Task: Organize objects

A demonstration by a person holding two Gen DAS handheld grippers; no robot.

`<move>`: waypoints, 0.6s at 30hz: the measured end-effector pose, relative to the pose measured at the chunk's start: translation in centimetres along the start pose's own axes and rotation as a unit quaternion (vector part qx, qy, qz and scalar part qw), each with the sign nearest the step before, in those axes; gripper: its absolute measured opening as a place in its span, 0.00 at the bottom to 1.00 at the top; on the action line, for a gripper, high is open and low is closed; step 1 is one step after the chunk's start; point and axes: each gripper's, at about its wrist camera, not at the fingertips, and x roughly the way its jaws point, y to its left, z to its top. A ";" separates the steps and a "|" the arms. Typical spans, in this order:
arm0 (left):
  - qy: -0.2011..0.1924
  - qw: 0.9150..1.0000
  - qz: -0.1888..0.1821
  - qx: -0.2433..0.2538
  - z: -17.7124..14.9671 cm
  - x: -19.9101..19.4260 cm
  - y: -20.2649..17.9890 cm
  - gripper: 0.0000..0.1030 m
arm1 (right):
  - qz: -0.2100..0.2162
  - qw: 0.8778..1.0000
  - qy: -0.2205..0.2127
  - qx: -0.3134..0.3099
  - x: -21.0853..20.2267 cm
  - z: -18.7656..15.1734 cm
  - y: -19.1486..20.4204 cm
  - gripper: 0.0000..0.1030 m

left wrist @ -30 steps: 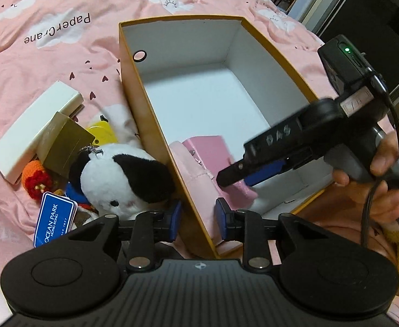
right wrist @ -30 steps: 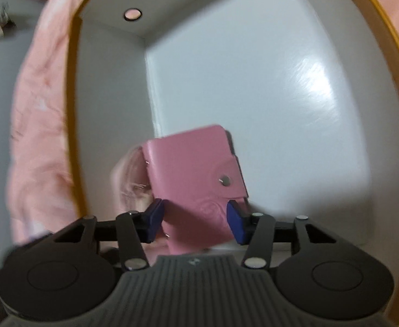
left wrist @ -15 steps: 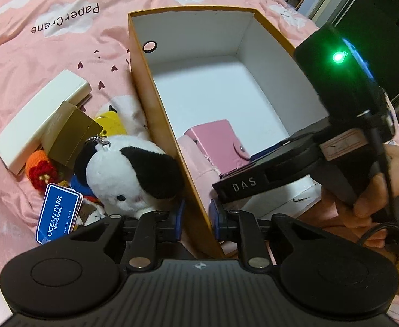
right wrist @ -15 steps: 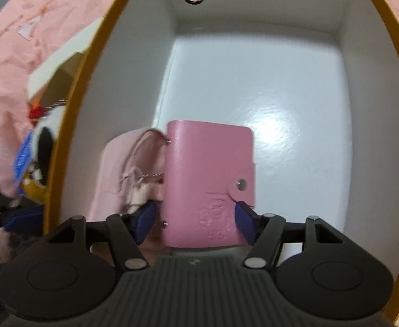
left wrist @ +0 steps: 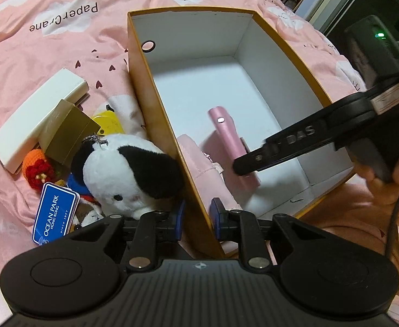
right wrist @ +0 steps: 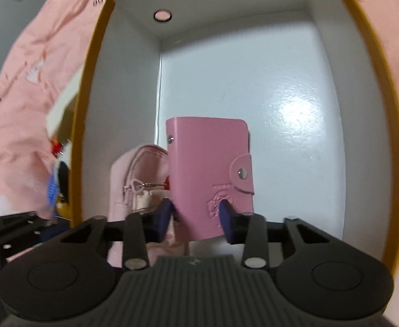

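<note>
I am in the middle of the sorting: my right tongs (right wrist: 195, 215) have just been closing and now they are clamped on the lower part of the pink card holder (right wrist: 209, 174), one pad on each face. I hold it upright inside the box (left wrist: 155, 100), at the near end and close to the left wall. Whether its bottom edge touches the white floor of the box, I cannot tell. Just beside it on the left, against that wall, stands the pale pink pouch (right wrist: 136, 174).

My left tongs (left wrist: 196, 219) are clamped on the near left wall of the box, one blue pad outside and one inside, so the box keeps steady on the bed (left wrist: 49, 41).

I judge the step in hand is to arrange the card holder, probably to stand it next to the pouch. The next move calls for a slow lowering until it leans on the pouch or lies flat, then an opening of the right tongs without knocking it over.

Outside the left wall more things are waiting on the bed: the black and white plush (left wrist: 128, 174), the blue Ocean Park tag (left wrist: 53, 214), the gold box (left wrist: 68, 133) and the long white box (left wrist: 38, 120). After the release, one of them should be taken.
</note>
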 end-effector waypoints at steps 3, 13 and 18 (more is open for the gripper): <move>-0.001 1.000 -0.001 -0.003 0.0 0.0 0.2 0.23 | 0.001 1.000 -0.007 -0.003 -1.0 -1.1 -0.4 0.23; 0.004 0.999 0.034 0.008 0.3 0.1 -0.9 0.23 | -0.074 0.994 -0.051 -0.058 -1.7 -1.6 0.7 0.13; 0.005 0.999 0.034 0.003 0.3 0.0 -0.8 0.23 | -0.093 0.991 -0.057 -0.083 -1.2 -1.0 0.9 0.23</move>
